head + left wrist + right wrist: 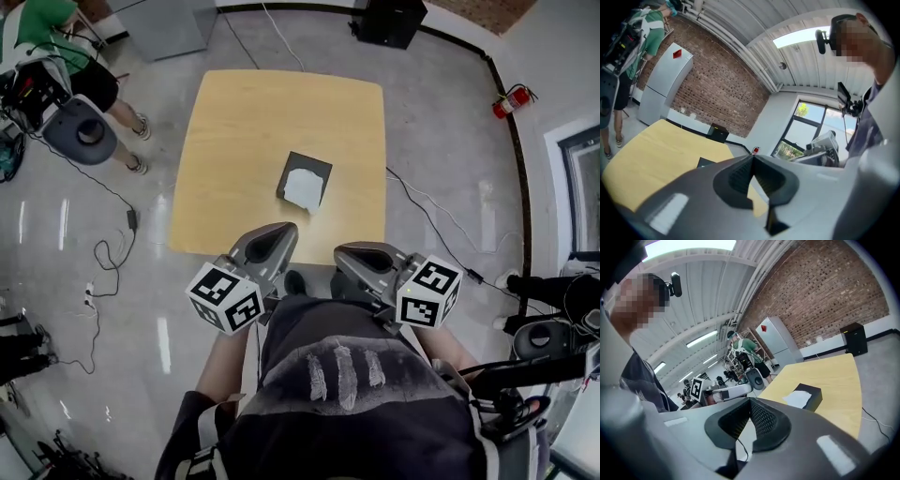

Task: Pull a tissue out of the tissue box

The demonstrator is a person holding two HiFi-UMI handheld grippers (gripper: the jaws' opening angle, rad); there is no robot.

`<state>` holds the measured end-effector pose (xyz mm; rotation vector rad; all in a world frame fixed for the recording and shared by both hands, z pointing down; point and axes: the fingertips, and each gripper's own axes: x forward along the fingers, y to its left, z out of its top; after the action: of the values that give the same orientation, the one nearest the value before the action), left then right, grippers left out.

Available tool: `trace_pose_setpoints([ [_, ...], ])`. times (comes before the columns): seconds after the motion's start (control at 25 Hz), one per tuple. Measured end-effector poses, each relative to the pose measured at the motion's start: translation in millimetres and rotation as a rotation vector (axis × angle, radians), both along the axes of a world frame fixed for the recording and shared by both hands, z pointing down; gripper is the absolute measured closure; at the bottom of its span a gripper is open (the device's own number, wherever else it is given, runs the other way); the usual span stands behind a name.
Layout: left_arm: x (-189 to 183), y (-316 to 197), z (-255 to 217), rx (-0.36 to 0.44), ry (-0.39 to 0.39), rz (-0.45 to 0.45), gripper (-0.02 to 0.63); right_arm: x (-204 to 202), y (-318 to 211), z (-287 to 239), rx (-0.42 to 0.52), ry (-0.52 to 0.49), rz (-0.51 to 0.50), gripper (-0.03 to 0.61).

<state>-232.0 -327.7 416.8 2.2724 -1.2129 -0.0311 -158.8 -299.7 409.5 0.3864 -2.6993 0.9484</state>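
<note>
Your left tool (752, 159) has its jaws pressed together on nothing, and your right tool (750, 401) reads the same, tips meeting with nothing between them. Both hang at the near edge of the bench (234, 122), well apart from the tissue box (307, 177), which sits near the bench's middle, slightly toward your right, with the white tissue (305, 189) lying over the near part of its top. The reach is judged to be the step in hand. Spread the jaws of the working tool before arrival, approach from above, and close only on the raised tissue, not on the box rim. Draw upward; a light box may lift with the sheet, so keep the other tool ready to press on its top. In the left gripper view only one dark corner of the box shows beyond the tool body, and the tissue not at all. The slot beneath the tissue is covered in every view, and how much sheet stands free is too small to judge.
</note>
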Motion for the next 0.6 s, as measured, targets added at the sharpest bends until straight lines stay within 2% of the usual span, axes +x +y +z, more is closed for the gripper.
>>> trace_pose_setpoints([
  [0.28, -3.7, -20.1, 23.2, -0.102, -0.094, -0.131, 0.608, 13.8, -35.5, -2.6, -0.042, -0.093, -0.034, 0.58],
  [0.32, -4.0, -23.1, 25.9, -0.121, -0.098, -0.142, 0.588, 14.5, -39.9, -3.3, -0.047, -0.103, -0.043, 0.58],
  [0.36, -3.8, -26.8, 29.2, -0.142, -0.098, -0.155, 0.54, 15.7, -45.1, -3.3, -0.055, -0.113, -0.05, 0.58],
  [0.48, 0.2, -45.8, 46.8, -0.211, -0.073, -0.23, 0.317, 27.5, -67.3, 1.7, -0.081, -0.138, -0.067, 0.58],
  [0.52, 1.8, -52.9, 55.3, -0.235, -0.056, -0.262, 0.265, 32.7, -74.9, 3.7, -0.085, -0.141, -0.074, 0.58],
  [0.6, 2.2, -61.4, 73.7, -0.287, -0.016, -0.312, 0.204, 39.4, -84.0, 6.3, -0.083, -0.141, -0.085, 0.58],
])
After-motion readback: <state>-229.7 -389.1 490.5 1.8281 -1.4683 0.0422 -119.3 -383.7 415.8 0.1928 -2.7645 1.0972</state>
